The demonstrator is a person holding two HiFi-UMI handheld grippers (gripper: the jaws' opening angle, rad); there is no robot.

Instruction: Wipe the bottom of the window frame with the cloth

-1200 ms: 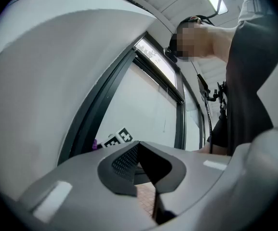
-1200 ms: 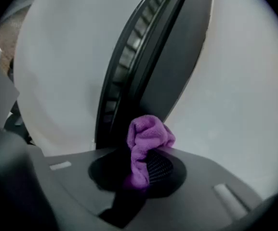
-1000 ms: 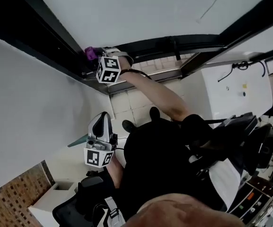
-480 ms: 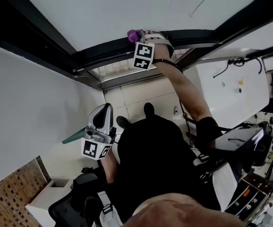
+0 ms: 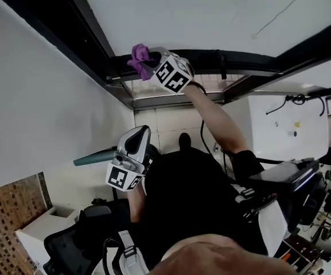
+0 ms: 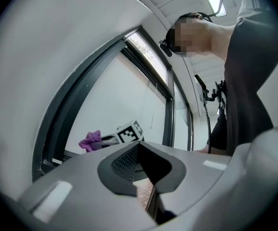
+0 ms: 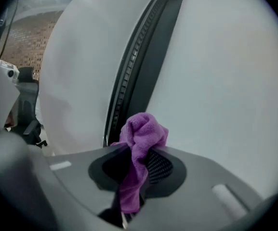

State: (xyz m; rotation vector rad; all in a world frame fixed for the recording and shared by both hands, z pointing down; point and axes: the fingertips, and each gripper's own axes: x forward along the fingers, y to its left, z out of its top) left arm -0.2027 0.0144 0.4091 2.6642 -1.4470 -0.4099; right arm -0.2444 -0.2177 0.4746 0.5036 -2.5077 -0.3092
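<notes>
R tool (image 7: pixel 138 165) pinched purple cloth (image 7: pixel 141 134), L tool (image 6: pixel 139 153) pressed shut, empty; needed firm, flat contact along window frame (image 5: pixel 240 57) btm.

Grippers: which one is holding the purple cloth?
The right gripper, raised at the window frame, jaws shut on the cloth; the left gripper hangs low, empty.

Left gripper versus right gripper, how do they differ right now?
The right gripper is shut on the purple cloth; the left gripper is shut with nothing between its jaws. The right gripper is raised to the dark window frame, while the left gripper hangs low beside the person's body, away from it. Both carry a cube with square markers.
</notes>
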